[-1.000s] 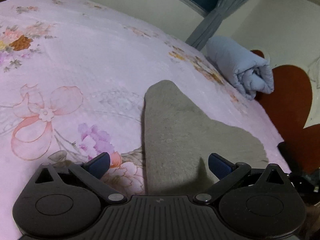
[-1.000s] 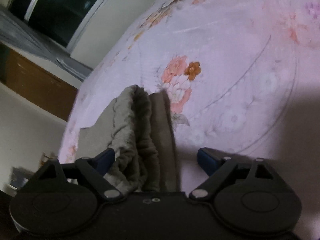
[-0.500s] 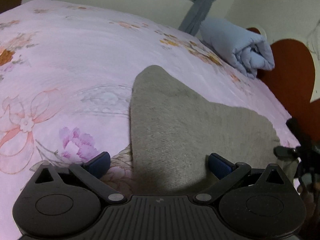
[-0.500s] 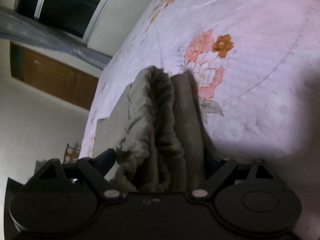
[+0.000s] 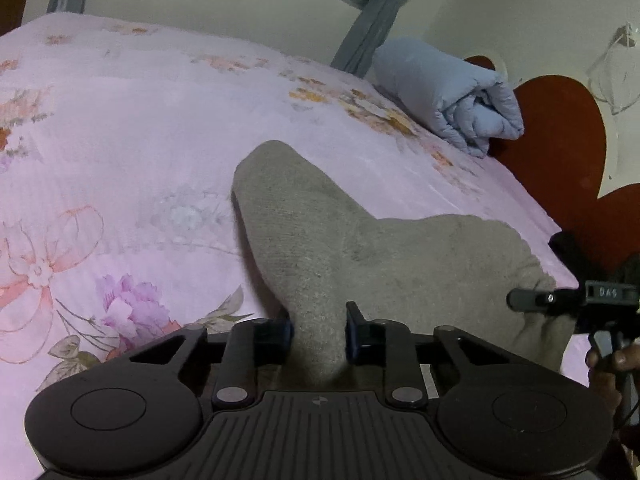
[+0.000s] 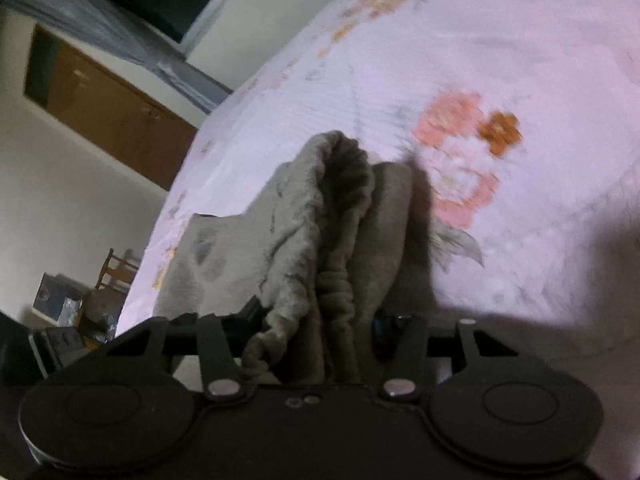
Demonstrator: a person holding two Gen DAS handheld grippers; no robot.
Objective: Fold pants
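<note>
Grey fleece pants (image 5: 360, 248) lie on the pink floral bedsheet (image 5: 140, 128). My left gripper (image 5: 318, 326) has its jaws closing, and both blue pads pinch a raised fold of the near leg edge. In the right wrist view the gathered elastic waistband of the pants (image 6: 336, 216) stands bunched up. My right gripper (image 6: 320, 326) is closing too, with that thick bunch pressed between its pads. The right gripper (image 5: 560, 300) also shows at the left view's right edge, held by a hand (image 5: 612, 360) at the far end of the pants.
A rolled light-blue blanket (image 5: 452, 96) lies at the head of the bed against a red heart-shaped headboard (image 5: 560, 140). A wooden cabinet (image 6: 112, 120) and a chair (image 6: 120, 264) stand beyond the bed's far edge. Bare sheet spreads to the left of the pants.
Both grippers went from wide open around the fabric to closed on it. The pinched cloth has lifted slightly and both views have rolled a little.
</note>
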